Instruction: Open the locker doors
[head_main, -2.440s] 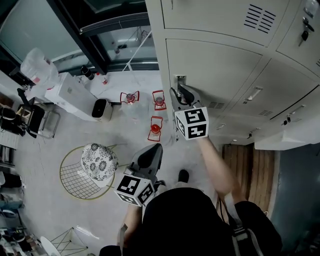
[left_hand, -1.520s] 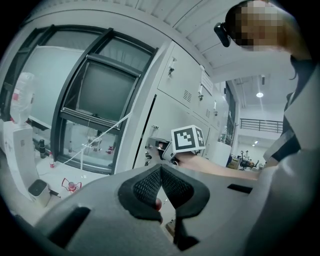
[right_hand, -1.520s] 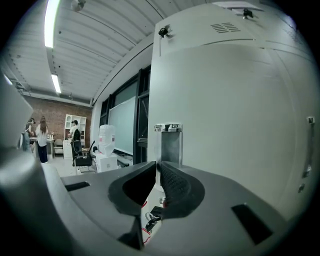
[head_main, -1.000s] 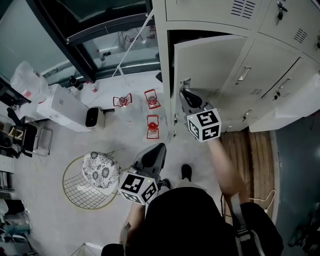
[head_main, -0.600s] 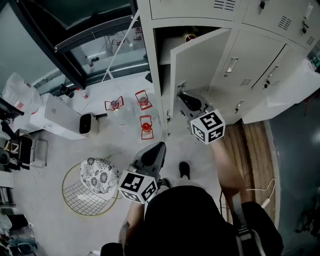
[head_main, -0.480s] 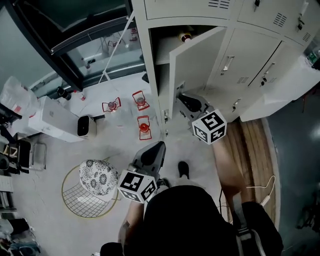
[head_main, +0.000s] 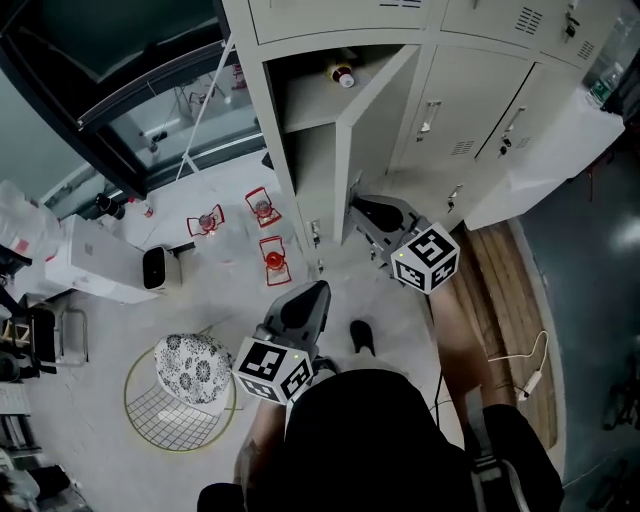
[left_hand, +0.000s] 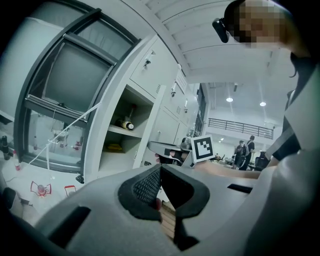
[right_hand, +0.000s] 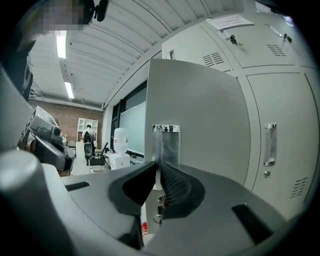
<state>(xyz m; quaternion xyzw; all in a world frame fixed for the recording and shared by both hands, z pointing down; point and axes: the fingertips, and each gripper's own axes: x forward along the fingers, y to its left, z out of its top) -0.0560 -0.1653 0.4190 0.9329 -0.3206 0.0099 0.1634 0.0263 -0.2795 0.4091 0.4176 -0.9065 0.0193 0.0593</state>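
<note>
The grey locker door (head_main: 375, 130) stands swung out from its cabinet, and the compartment (head_main: 300, 105) behind it is exposed. My right gripper (head_main: 356, 205) is at the door's free edge. In the right gripper view its jaws (right_hand: 158, 165) are pinched on the metal door handle (right_hand: 165, 140). My left gripper (head_main: 318, 288) hangs low over the floor, away from the lockers, shut with nothing in it. In the left gripper view its tips (left_hand: 160, 169) meet in front of the open compartment with a bottle (left_hand: 125, 124) on its shelf.
Closed locker doors (head_main: 470, 90) continue to the right of the open one. Red wire lanterns (head_main: 272, 258) stand on the floor by the cabinet's foot. A wire basket stool (head_main: 180, 395) and a white box (head_main: 95, 265) sit at left. A cable (head_main: 522, 365) lies on wooden boards.
The locker door has swung from shut to wide open, with my right gripper on its handle moving outward with it. My left gripper has stayed shut and low.
</note>
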